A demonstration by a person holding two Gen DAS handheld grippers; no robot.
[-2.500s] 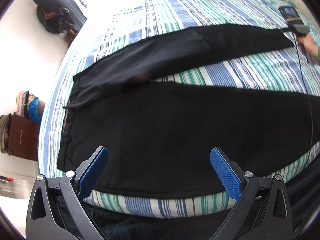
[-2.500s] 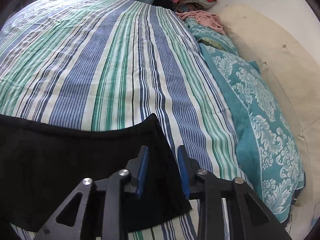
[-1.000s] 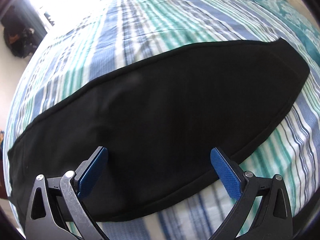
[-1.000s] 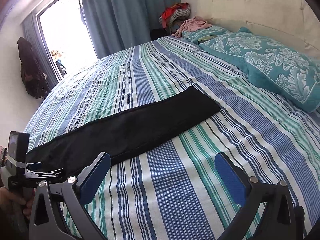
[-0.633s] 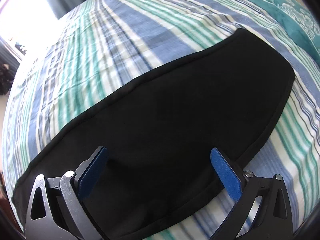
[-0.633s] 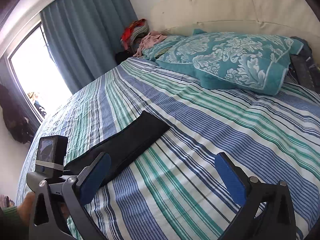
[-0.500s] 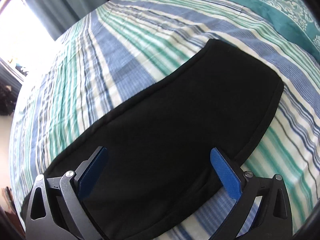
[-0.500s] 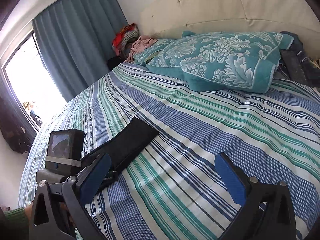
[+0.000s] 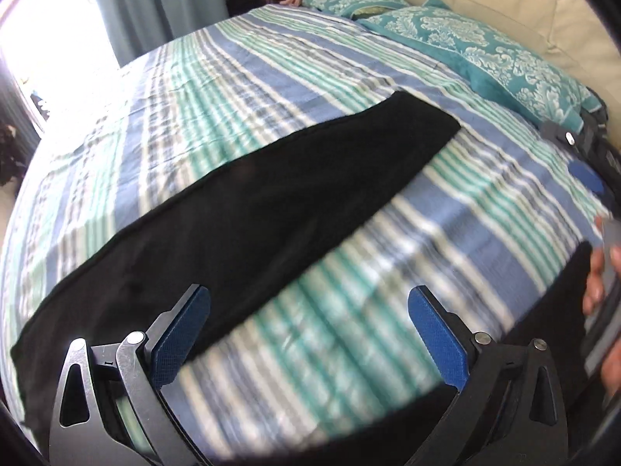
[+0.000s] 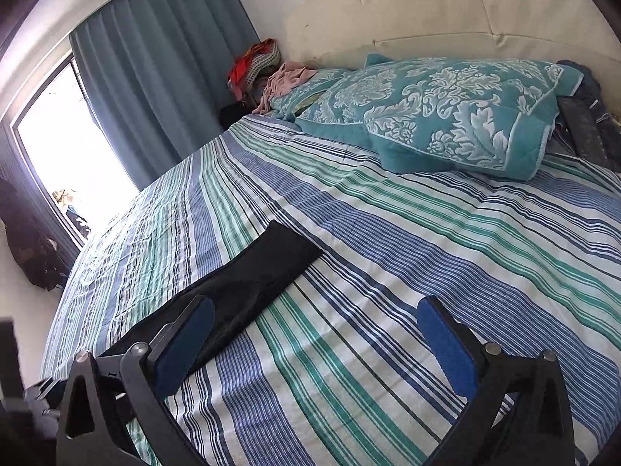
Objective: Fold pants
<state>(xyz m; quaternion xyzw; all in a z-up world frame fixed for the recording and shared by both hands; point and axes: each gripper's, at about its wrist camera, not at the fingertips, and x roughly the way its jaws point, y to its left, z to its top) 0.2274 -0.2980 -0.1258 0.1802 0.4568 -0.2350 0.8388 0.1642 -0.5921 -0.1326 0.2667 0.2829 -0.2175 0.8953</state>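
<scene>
The black pants [image 9: 271, 202] lie flat on the striped bed. In the left wrist view one leg runs diagonally from the lower left up to its hem at the upper right. More black fabric [image 9: 559, 299] shows at the lower right. My left gripper [image 9: 308, 336] hangs open above the bed beside that leg, holding nothing. In the right wrist view the same leg [image 10: 264, 272] ends ahead and to the left. My right gripper [image 10: 316, 343] is open over bare sheet, its left finger [image 10: 186, 345] over the leg's edge.
The striped sheet [image 10: 427, 256] covers the whole bed. Teal patterned pillows [image 10: 446, 116] lie against a cream headboard [image 10: 427, 11]. A pile of clothes [image 10: 271, 70] sits in the corner by blue curtains [image 10: 155, 89]. A hand [image 9: 599, 275] shows at the right edge of the left wrist view.
The right gripper let go of the leg hem, opened wide and drew back. The left gripper swung from the waistband end toward the head of the bed, staying open.
</scene>
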